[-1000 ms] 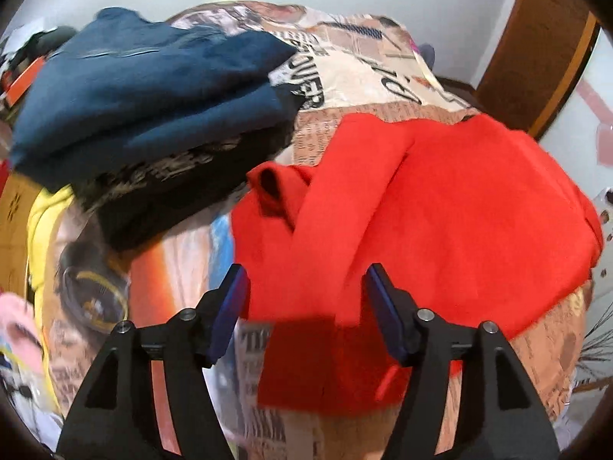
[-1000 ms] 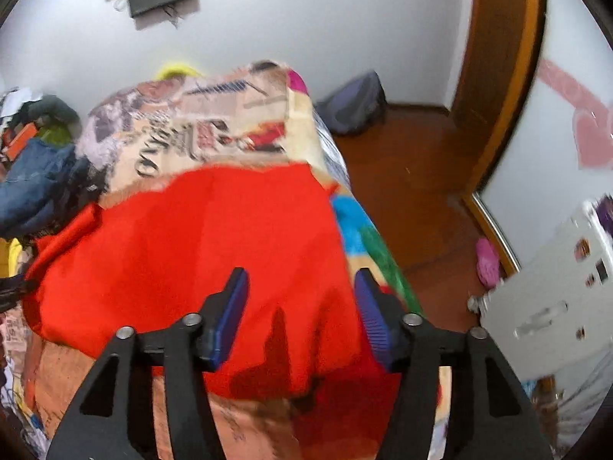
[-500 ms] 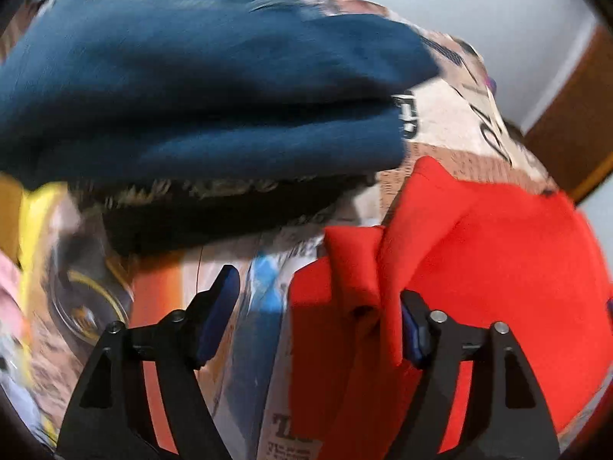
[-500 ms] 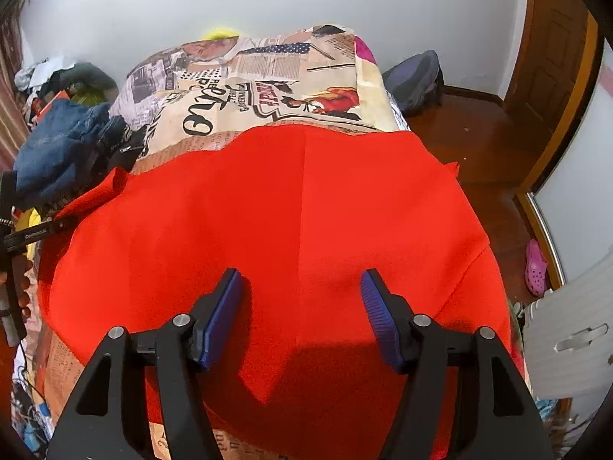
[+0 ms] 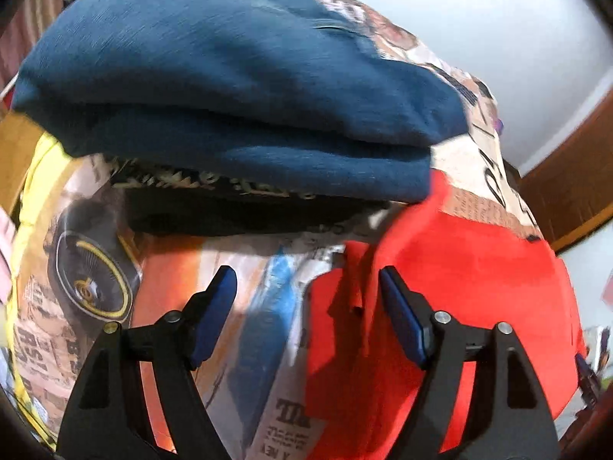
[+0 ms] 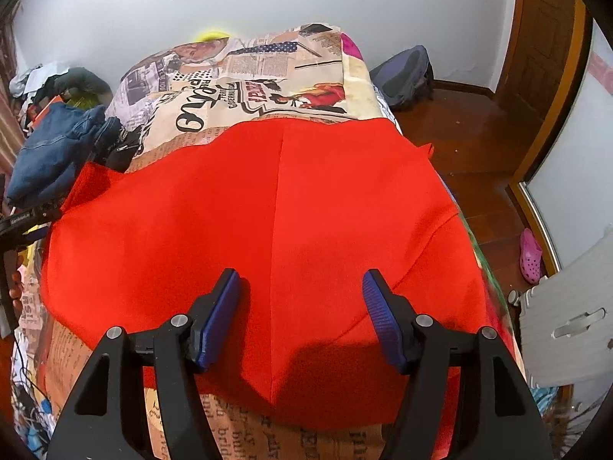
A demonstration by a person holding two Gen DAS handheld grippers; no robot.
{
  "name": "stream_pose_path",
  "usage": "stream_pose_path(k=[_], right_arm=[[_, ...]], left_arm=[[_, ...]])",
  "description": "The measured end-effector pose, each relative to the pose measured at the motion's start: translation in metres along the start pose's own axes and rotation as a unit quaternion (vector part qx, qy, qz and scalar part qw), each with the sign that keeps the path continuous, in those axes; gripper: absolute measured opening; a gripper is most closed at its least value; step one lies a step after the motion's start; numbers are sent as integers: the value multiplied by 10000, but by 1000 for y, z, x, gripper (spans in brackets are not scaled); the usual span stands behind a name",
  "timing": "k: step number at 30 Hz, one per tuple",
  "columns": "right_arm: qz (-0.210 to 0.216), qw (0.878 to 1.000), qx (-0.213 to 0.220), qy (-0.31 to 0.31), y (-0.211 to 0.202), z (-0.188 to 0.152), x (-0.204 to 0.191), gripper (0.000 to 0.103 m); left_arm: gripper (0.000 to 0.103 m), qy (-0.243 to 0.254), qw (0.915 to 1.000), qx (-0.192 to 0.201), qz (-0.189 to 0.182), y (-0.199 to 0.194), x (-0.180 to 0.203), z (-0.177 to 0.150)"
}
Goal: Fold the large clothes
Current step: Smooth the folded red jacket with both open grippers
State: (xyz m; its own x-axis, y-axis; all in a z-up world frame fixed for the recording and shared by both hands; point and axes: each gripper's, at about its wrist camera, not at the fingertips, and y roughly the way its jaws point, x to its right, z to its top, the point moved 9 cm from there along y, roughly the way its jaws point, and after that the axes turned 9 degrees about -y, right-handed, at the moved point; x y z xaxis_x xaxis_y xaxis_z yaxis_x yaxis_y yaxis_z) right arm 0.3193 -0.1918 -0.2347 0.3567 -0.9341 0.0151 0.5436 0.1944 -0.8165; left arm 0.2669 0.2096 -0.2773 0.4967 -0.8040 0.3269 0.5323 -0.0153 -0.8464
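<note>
A: How are the tools?
B: The left gripper (image 5: 306, 299) has its jaws apart, holding nothing, at the bunched edge of the red garment (image 5: 459, 287). The right gripper (image 6: 300, 306) is also spread wide above the garment.
A: And the garment?
B: It lies flat on the printed bedspread (image 6: 245, 76), near the folded blue clothes (image 5: 230, 96).

Left gripper (image 5: 306, 299) is sitting with jaws spread wide, blue pads (image 5: 214, 314) facing each other, nothing between them gripped. Right gripper (image 6: 300, 306) is likewise gaping wide, pads (image 6: 220, 318) apart and pointing forward and down, gripping nothing.
</note>
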Motion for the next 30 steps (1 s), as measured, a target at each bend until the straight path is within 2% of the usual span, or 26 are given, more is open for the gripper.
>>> stream_pose_path(k=[4,6,13,18,24,27,28,30], right_arm=[[7,10000,3,56,-1,-1,2,62],[-24,10000,9,47,-2,0,2,62],[-46,9995,244,-219,-16,11,-13,62],[21,9983,381,-430,-20,20,-31,62],[99,9962,384,-774,-16,20,-55,62],[80,9953,368,-889,-13,17,-61,62],[87,9953,378,-893,-13,17,-61,62],[147,9954,370,-874,-13,17,-62,62]], left_arm=[[76,374,9992,103,57,-4,26,-11],[76,380,9992,89,-8,-10,31,-19],[78,-116,9974,43,-710,-59,36,-61],[78,-731,9905,-222,-1146,-70,31,-97],[78,-1553,9729,-840,-1492,-54,16,-131],[78,-2036,9521,-1253,-1904,-43,16,-146],[78,-2142,9483,-1270,-1968,-41,16,-148],[79,-2189,9463,-1170,-2070,-41,19,-144]])
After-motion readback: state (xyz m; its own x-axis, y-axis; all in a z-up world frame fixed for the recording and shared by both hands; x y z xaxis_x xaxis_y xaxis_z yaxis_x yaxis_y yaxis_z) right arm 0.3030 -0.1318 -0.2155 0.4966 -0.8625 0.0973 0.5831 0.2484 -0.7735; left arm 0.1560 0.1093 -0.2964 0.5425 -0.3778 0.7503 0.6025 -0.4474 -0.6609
